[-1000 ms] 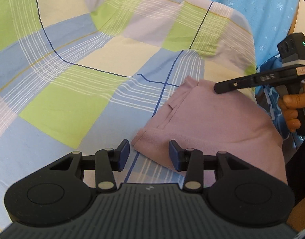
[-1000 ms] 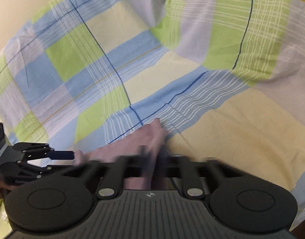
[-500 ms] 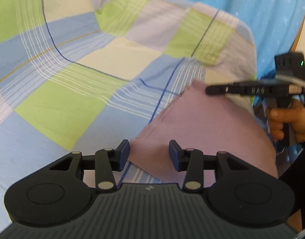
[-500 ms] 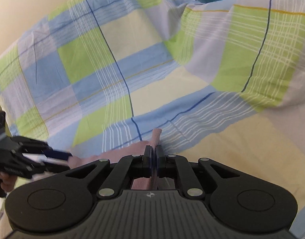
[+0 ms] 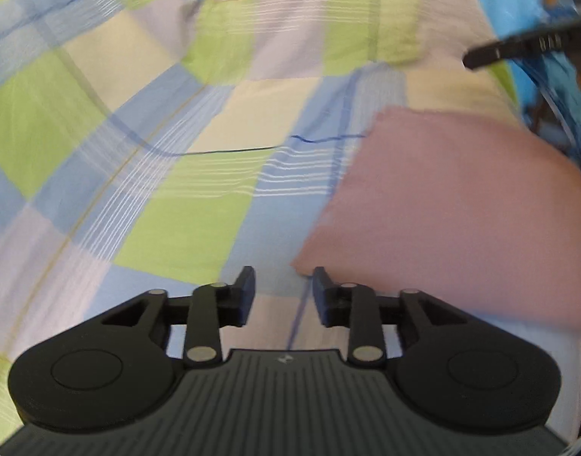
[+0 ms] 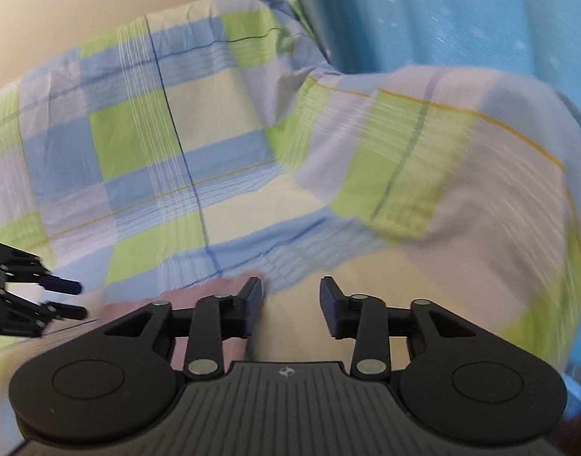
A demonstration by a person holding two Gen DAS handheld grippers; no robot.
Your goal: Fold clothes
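Observation:
A folded pink garment (image 5: 450, 205) lies flat on the checked bedsheet (image 5: 191, 205), at the right of the left wrist view. My left gripper (image 5: 283, 292) is open and empty, its right fingertip close to the garment's near left corner. In the right wrist view only a pink strip of the garment (image 6: 210, 288) shows, behind the left finger. My right gripper (image 6: 290, 306) is open and holds nothing, lifted above the garment's far corner. The right gripper (image 5: 518, 43) also shows at the upper right of the left wrist view, and the left gripper (image 6: 58, 296) at the left edge of the right wrist view.
The sheet (image 6: 222, 159) has green, blue, cream and lilac squares and is rumpled into folds toward the back. A blue curtain (image 6: 442, 11) with pale specks hangs behind the bed. A beige wall (image 6: 100, 0) is at the upper left.
My right gripper was shut on the garment's far corner half a second ago; it has let go, opened and lifted away. The garment now lies flat. Both cameras swung, blurring the views.

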